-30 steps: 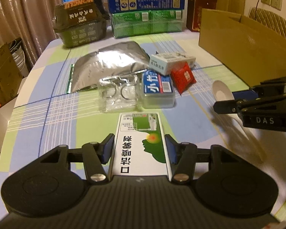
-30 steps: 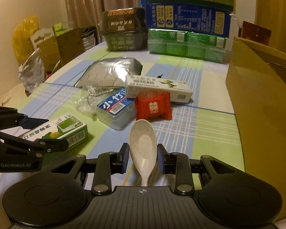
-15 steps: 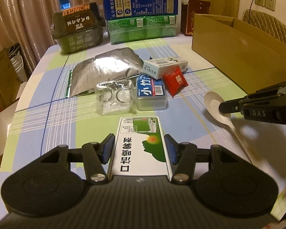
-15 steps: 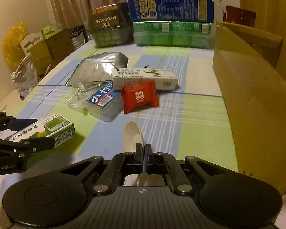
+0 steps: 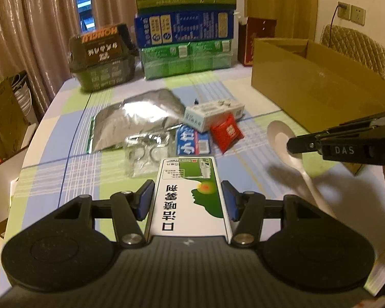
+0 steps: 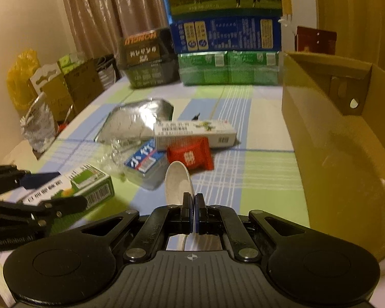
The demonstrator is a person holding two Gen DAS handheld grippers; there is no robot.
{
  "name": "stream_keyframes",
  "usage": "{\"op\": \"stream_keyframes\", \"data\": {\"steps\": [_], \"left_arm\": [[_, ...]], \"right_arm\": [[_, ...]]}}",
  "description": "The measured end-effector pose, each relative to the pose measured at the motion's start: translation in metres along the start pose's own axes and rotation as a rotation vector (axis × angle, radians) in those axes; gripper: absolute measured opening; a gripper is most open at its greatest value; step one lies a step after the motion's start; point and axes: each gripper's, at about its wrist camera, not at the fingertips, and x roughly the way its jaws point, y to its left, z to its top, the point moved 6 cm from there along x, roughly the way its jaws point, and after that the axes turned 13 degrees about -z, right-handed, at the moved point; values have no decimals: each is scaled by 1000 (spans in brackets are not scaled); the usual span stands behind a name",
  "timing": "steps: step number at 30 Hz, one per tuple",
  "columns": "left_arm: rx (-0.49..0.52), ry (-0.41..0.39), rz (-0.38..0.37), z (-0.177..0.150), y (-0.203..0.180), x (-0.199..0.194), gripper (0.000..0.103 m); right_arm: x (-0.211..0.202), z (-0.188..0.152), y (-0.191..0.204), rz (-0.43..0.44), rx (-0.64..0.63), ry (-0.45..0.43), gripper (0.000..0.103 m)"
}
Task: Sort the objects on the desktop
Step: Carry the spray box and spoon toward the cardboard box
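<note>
Ahead of the grippers a clutter blocks the table's middle: foil bag (image 5: 138,120), white carton (image 6: 195,133), red packet (image 6: 190,155), blue-labelled tub (image 6: 143,165). The cardboard box (image 6: 341,154) walls the right. Between them bare cloth (image 6: 264,179) looks passable, probably.

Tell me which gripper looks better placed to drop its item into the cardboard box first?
Probably the right gripper. It is shut on the white spoon, and the cardboard box stands directly beside it. The left gripper holds the green-and-white box farther away.
</note>
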Motion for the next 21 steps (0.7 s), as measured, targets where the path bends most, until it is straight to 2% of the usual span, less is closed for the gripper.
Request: {"op": "stream_keyframes", "data": {"steps": [13, 21], "left_arm": [[21, -90, -37, 50, -58, -17, 51], [75, -136, -79, 106, -115, -19, 51]], "right_arm": [[-57, 44, -42, -28, 68, -92, 0], [-101, 89, -102, -57, 146, -131, 0]]}}
